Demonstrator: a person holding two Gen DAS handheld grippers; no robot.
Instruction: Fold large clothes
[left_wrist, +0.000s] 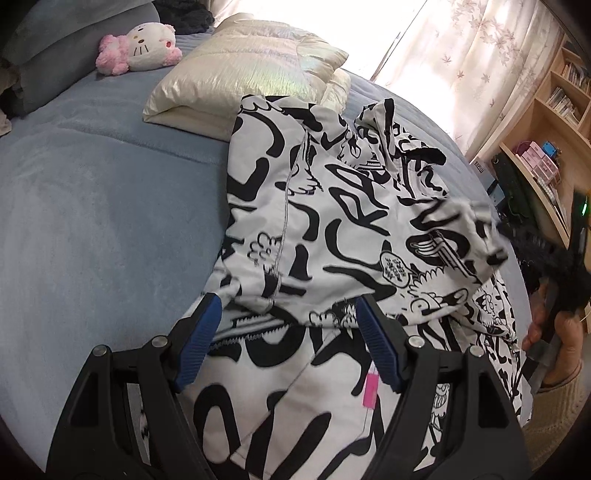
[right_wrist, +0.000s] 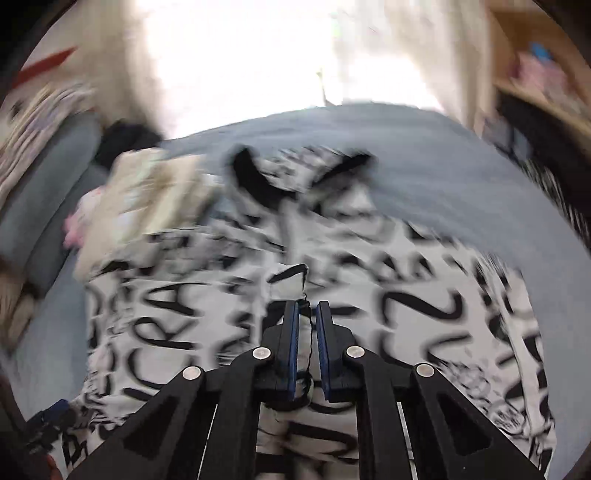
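- Your garment — a white top with black graffiti lettering (left_wrist: 332, 229) — lies on the blue-grey bed (left_wrist: 92, 206), filling the centre and lower half of the left wrist view, its far end lapping against the cream padded jacket (left_wrist: 243, 70) folded at upper centre.
- Your left hand-held gripper (left_wrist: 288, 306) stands wide open at the bottom of its frame, blue pads either side of a rumpled fold with nothing pinched; cloth with a pink tag (left_wrist: 371, 387) lies beneath it.
- Your right hand-held gripper (right_wrist: 306, 306) is drawn nearly shut on a hem of the printed cloth — a corner of fabric and a loose black thread stick up between the pads. That view is badly blurred, so the cloth beyond is hard to read.
- By my reading you are mid-fold: one edge taken on the right, the left not yet engaged.
- Next, I judge, close the left on its matching edge, then carry both across evenly so the fold lands flat, not bunched.
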